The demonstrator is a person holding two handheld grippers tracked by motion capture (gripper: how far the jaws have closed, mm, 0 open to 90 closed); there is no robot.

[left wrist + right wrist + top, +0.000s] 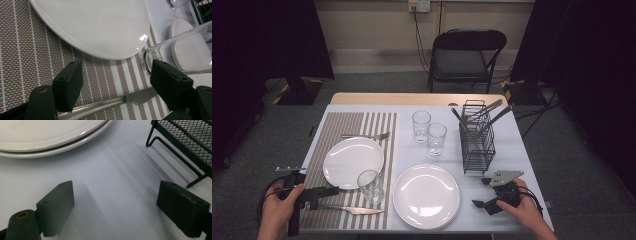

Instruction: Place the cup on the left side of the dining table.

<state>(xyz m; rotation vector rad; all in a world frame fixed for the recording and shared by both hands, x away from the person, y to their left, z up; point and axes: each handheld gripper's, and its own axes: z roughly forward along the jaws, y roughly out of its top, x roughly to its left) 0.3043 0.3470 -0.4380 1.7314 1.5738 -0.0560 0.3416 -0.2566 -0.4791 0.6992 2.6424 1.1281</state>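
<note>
My left gripper (328, 192) hovers low over the striped placemat (337, 127) at the table's front left, held in a hand. In the left gripper view its jaws (116, 72) stand wide open, and a table knife (112, 101) lies on the mat under the gap, untouched. A white plate (100, 25) lies just beyond, and a drinking glass (180, 55) stands by the right jaw. My right gripper (480, 193) rests at the front right, its jaws (115, 190) open over bare white tabletop. It sits between a stack of white plates (50, 140) and a black wire caddy (185, 142).
A fork (367, 136) lies at the far end of the placemat. Two more glasses (428, 131) stand mid-table. The caddy (477, 142) holds several pieces of cutlery. The stacked plates (426, 195) sit front centre. A black folding chair (464, 57) stands beyond the table.
</note>
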